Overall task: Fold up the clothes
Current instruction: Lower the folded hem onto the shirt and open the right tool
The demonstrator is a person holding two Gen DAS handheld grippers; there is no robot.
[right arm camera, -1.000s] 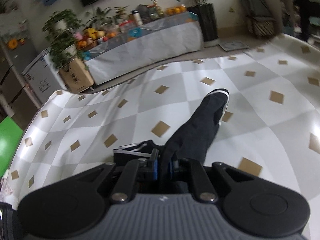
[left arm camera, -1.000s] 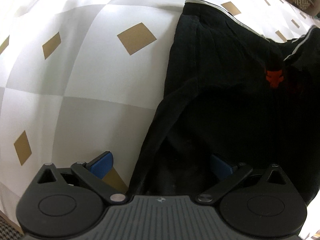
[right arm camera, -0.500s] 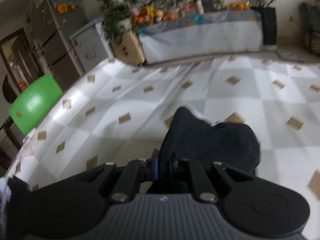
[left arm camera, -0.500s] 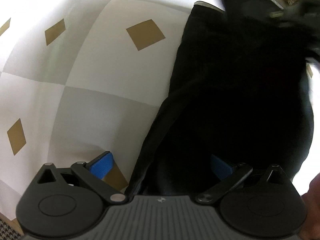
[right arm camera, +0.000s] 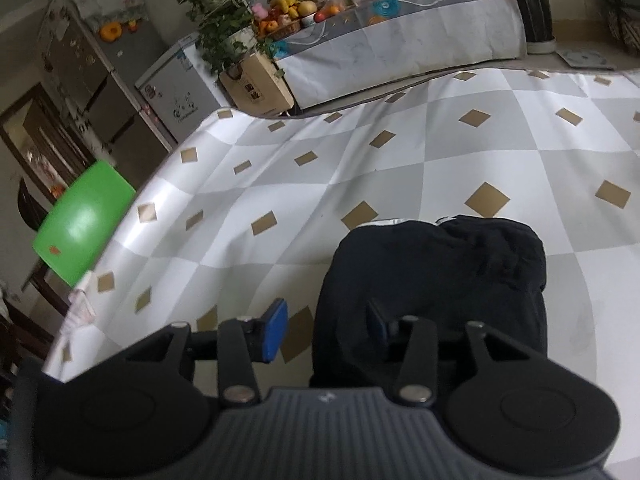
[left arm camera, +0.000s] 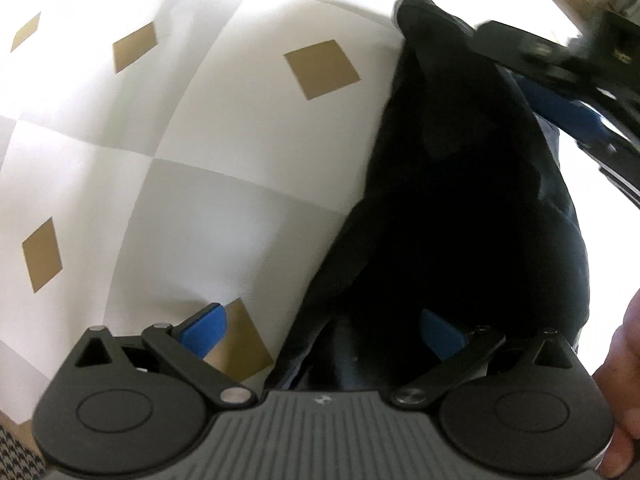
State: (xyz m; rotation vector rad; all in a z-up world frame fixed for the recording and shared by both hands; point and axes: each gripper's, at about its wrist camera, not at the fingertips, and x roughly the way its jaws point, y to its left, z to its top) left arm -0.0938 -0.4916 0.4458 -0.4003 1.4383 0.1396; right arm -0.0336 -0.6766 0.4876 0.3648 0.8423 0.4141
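A black garment (left arm camera: 460, 220) lies folded on the white and grey checked tablecloth (left arm camera: 200, 200). My left gripper (left arm camera: 322, 334) points down at its near left edge and stands open, one blue pad over the cloth and the other over the fabric. In the right wrist view the same garment (right arm camera: 432, 280) is a compact black bundle. My right gripper (right arm camera: 326, 324) is opening over the bundle's left edge; its pads stand apart and do not press the fabric. One blue finger (left arm camera: 572, 114) of the right gripper shows at the upper right of the left wrist view.
The tablecloth (right arm camera: 360, 160) ends at a curved edge on the left, with a green chair (right arm camera: 84, 220) beyond it. Further off stand a covered table with fruit and plants (right arm camera: 400, 40), a cardboard box (right arm camera: 256, 88) and a small cabinet (right arm camera: 176, 92). A hand (left arm camera: 624, 380) holds the left gripper.
The right gripper carried a long black part of the garment over onto the rest, lowered it and parted its jaws. The red logo is now covered. The left gripper stayed open.
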